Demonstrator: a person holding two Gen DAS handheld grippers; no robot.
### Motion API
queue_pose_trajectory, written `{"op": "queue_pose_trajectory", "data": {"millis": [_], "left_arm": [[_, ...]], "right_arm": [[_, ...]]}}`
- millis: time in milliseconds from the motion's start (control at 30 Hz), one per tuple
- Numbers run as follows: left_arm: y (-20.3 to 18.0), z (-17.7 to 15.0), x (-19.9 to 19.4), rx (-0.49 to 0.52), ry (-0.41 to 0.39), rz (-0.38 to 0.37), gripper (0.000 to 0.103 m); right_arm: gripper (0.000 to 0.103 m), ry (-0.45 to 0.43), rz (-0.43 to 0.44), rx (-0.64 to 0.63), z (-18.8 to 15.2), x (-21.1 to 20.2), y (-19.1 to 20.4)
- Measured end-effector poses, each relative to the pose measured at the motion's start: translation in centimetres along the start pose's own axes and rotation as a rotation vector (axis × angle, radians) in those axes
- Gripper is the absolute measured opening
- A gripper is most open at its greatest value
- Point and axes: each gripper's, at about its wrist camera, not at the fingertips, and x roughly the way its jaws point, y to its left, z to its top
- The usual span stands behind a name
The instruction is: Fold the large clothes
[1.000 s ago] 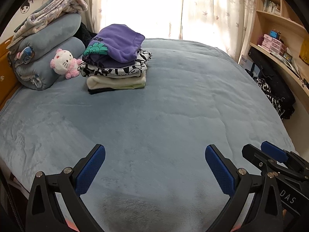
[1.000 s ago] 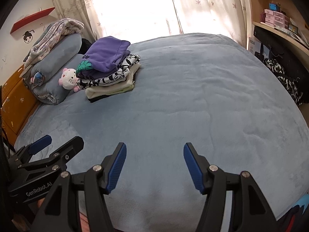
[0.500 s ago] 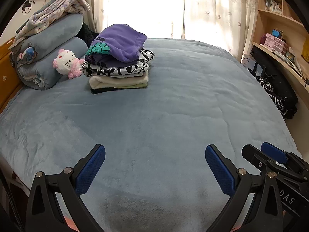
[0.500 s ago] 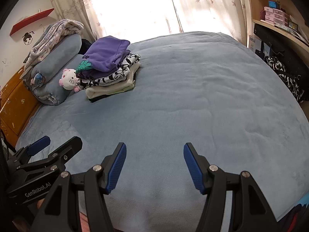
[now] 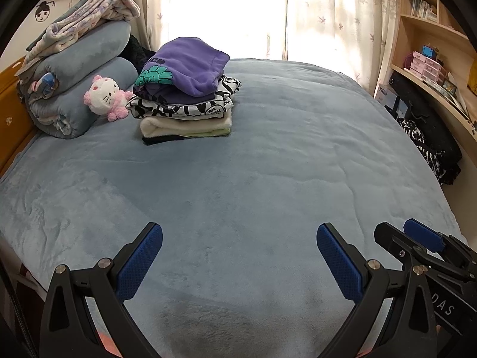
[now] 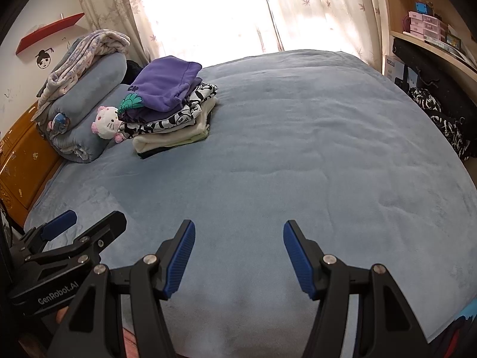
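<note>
Your left gripper (image 5: 238, 256) and right gripper (image 6: 238, 256) both spread wide, holding nothing, low over the bed (image 5: 268, 164), folded stack (image 5: 184, 95) far ahead-left beside the plush (image 5: 104, 97), right view alone shows the red shelf (image 6: 49, 32), stack now nearer than before.

The dark bottom garment (image 5: 167, 139) under the folded clothes stack (image 5: 184, 95) shows only as a thin edge. A black item (image 5: 138, 55) behind the stack is mostly hidden. At the right edge, shelf boxes (image 6: 423, 26) are too small to read, and the black-and-white cloth (image 6: 447, 125) is cut off.
</note>
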Motion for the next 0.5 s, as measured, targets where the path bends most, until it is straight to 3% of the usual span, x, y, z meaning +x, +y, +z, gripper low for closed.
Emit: {"op": "queue_pose_trajectory", "data": {"millis": [500], "left_arm": [[0.00, -0.14, -0.54, 0.008, -0.018, 0.011, 0.102]], "right_arm": [[0.062, 0.002, -0.004, -0.002, -0.01, 0.10, 0.20]]}}
